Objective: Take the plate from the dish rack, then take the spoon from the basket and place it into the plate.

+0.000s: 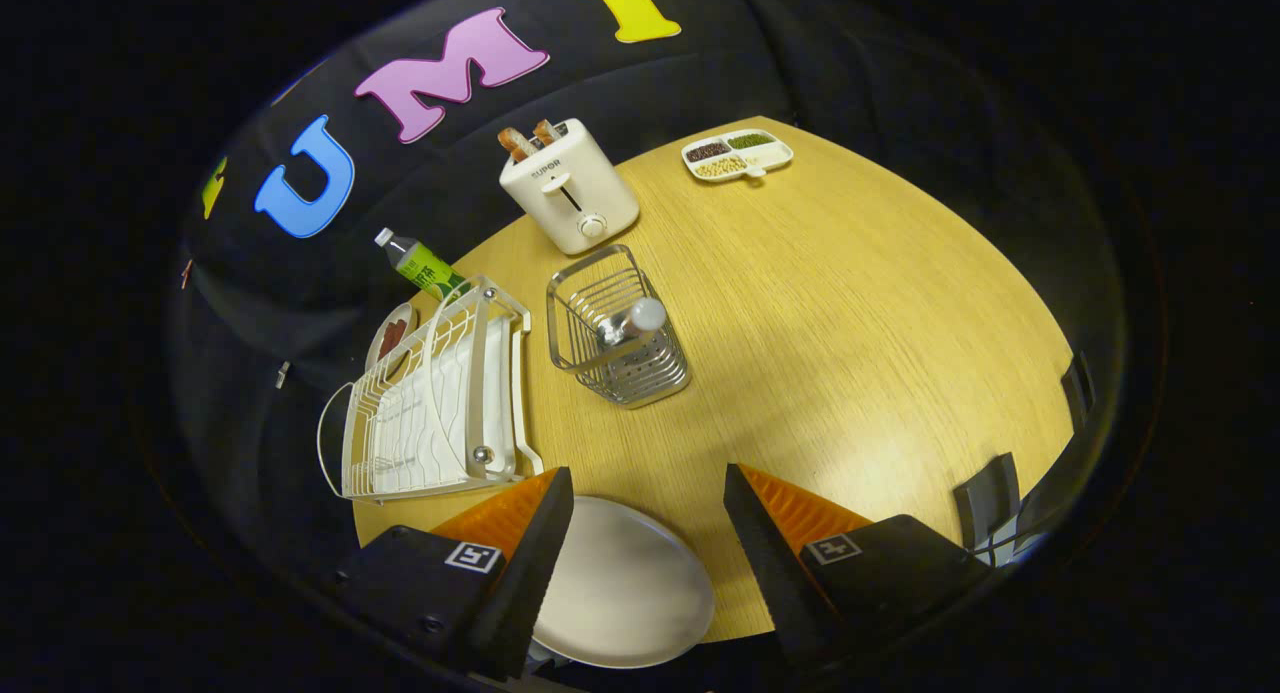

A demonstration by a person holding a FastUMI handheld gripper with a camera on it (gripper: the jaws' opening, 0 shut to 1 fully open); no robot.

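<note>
- Fingers (pixel 648 483) spread wide, gripping nothing — the white plate (pixel 625 583) lies flat on the surface (pixel 850 323) between them
- Spoon (pixel 630 325) stands handle-up in the wire basket (pixel 615 328), leaning slightly, well ahead
- Dish rack (pixel 435 403) sits just left of the basket

Gripper (pixel 648 493) raised, jaws spread wide, empty

I saw a wooden surface (pixel 850 303) carrying a dish rack (pixel 435 403), wire basket (pixel 615 338) and toaster (pixel 568 185). A plate (pixel 625 583) lay nearest me, a divided tray (pixel 737 155) farthest, a bottle (pixel 420 265) beyond the rack.
</note>
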